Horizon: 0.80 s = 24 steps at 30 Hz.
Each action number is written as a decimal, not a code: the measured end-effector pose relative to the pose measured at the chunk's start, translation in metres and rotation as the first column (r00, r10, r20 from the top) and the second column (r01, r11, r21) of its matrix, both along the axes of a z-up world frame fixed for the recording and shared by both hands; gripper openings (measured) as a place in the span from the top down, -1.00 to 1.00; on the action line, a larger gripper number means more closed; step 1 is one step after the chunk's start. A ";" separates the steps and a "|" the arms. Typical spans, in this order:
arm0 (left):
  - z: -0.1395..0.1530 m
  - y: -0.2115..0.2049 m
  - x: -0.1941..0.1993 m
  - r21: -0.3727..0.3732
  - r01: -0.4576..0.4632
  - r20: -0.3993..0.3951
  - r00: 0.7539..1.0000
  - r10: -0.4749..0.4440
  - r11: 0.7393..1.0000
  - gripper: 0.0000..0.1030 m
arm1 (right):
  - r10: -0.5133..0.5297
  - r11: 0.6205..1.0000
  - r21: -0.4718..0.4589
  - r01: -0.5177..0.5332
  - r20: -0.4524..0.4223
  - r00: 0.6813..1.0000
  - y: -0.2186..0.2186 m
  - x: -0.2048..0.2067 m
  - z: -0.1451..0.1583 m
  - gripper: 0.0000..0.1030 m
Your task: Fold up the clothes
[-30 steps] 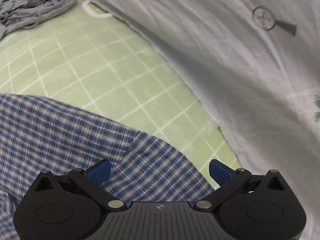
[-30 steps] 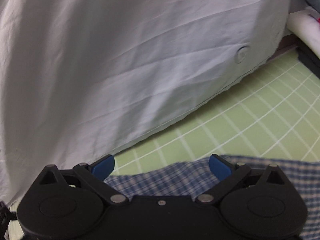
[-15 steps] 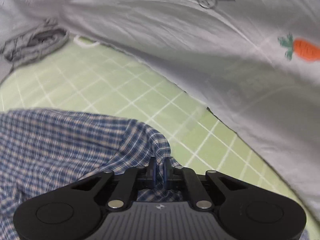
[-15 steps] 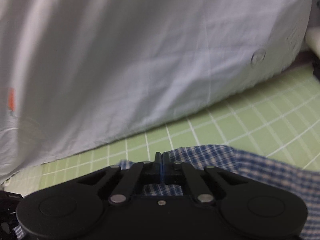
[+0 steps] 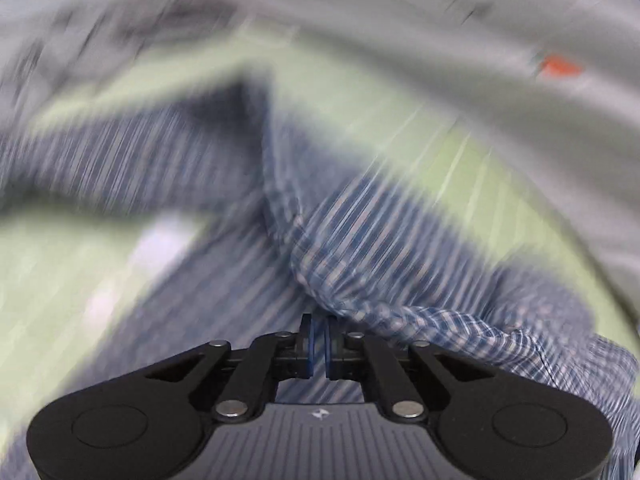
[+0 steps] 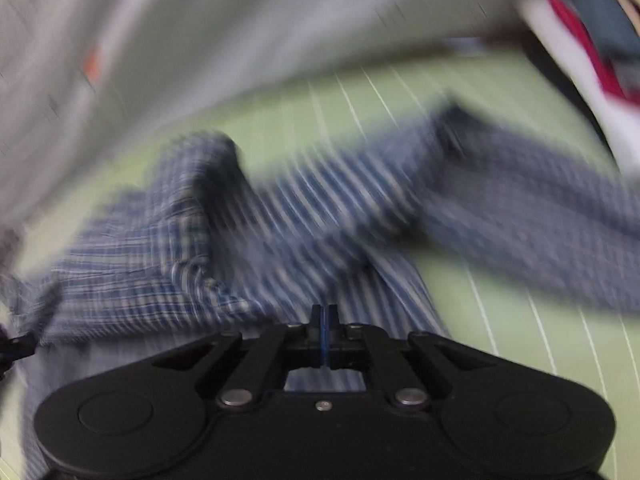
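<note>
A blue-and-white checked garment [image 5: 360, 240] lies rumpled on a green gridded mat [image 5: 52, 272]. In the left wrist view my left gripper [image 5: 319, 326] is shut on a bunched edge of the checked cloth, which rises in a ridge from the pads. The right wrist view shows the same checked garment [image 6: 280, 220] spread over the mat [image 6: 520, 320], with my right gripper [image 6: 324, 320] shut on its near edge. Both views are smeared by motion blur.
A large pale grey sheet or quilt [image 5: 440, 40] with a small orange print [image 5: 558, 67] rises behind the mat in both views [image 6: 200, 40]. At the far right of the right wrist view is a pile of white, red and dark cloth [image 6: 580, 60].
Both grippers went from open over the garment's edge to shut on it, then swept back across the mat, dragging the checked cloth with them. More of the garment now shows ahead of each gripper.
</note>
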<state>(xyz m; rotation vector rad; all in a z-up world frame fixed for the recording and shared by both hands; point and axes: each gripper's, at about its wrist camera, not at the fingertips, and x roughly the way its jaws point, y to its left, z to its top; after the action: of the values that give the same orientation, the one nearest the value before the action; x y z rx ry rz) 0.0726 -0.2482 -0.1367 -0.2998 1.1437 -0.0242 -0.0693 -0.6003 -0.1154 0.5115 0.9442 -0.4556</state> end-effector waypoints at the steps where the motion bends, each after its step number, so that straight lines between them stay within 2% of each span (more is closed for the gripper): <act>1: -0.001 0.004 -0.007 -0.008 0.005 -0.003 1.000 -0.005 1.000 0.88 | -0.010 1.000 0.004 0.010 -0.002 1.000 0.000 -0.006 0.001 0.99; 3: 0.004 0.009 -0.017 -0.014 0.029 0.011 1.000 -0.028 0.999 0.81 | -0.028 1.000 0.006 0.028 0.000 1.000 0.001 -0.017 0.004 0.98; 4: 0.010 0.010 -0.019 -0.018 0.042 0.028 0.999 -0.041 0.999 0.74 | -0.027 0.999 -0.019 0.027 0.027 0.999 0.000 -0.018 0.013 0.94; 6: 0.023 0.006 -0.021 -0.045 0.075 0.086 0.994 -0.071 0.996 0.63 | -0.021 0.998 -0.061 0.026 0.086 0.996 0.000 -0.016 0.028 0.79; 7: 0.030 0.003 -0.020 -0.054 0.104 0.117 0.988 -0.097 0.993 0.54 | -0.018 0.997 -0.073 0.027 0.115 0.993 -0.001 -0.014 0.035 0.65; 8: 0.038 -0.002 -0.018 -0.054 0.144 0.149 0.980 -0.135 0.988 0.49 | -0.012 0.997 -0.069 0.022 0.144 0.989 -0.003 -0.012 0.038 0.52; 10: 0.049 -0.017 -0.012 -0.041 0.237 0.201 0.954 -0.224 0.971 0.18 | 0.018 0.998 -0.056 -0.008 0.183 0.983 -0.003 -0.005 0.041 0.41; 11: 0.054 -0.025 -0.009 -0.032 0.283 0.225 0.936 -0.269 0.959 0.10 | 0.036 0.998 -0.049 -0.027 0.199 0.979 -0.004 0.000 0.043 0.39; 13: 0.056 -0.042 -0.002 -0.035 0.357 0.240 0.910 -0.339 0.933 -0.09 | 0.070 0.997 -0.035 -0.064 0.231 0.970 -0.004 0.011 0.043 0.32; 15: 0.055 -0.057 0.002 -0.045 0.417 0.245 0.886 -0.395 0.908 -0.12 | 0.086 0.996 0.000 -0.088 0.239 0.967 -0.004 0.027 0.037 0.28; 19: 0.040 -0.087 0.015 -0.042 0.464 0.215 0.869 -0.445 0.885 -0.27 | 0.108 0.991 0.055 -0.125 0.240 0.965 -0.004 0.054 0.025 0.24; 21: 0.026 -0.101 0.023 -0.049 0.495 0.181 0.858 -0.480 0.867 -0.28 | 0.123 0.988 0.065 -0.142 0.227 0.966 -0.002 0.063 0.019 0.17; 23: 0.012 -0.112 0.029 -0.057 0.531 0.145 0.843 -0.519 0.846 -0.18 | 0.137 0.985 0.079 -0.156 0.211 0.968 -0.002 0.071 0.013 0.18; 24: 0.008 -0.116 0.031 -0.061 0.546 0.139 0.834 -0.535 0.835 0.22 | 0.145 0.982 0.091 -0.166 0.206 0.968 -0.003 0.075 0.011 0.24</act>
<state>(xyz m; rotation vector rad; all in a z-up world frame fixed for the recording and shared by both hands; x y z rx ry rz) 0.1039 -0.3641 -0.1283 -0.0491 1.0809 -0.5979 0.0057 -0.6036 -0.1040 0.5652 0.8121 -0.2075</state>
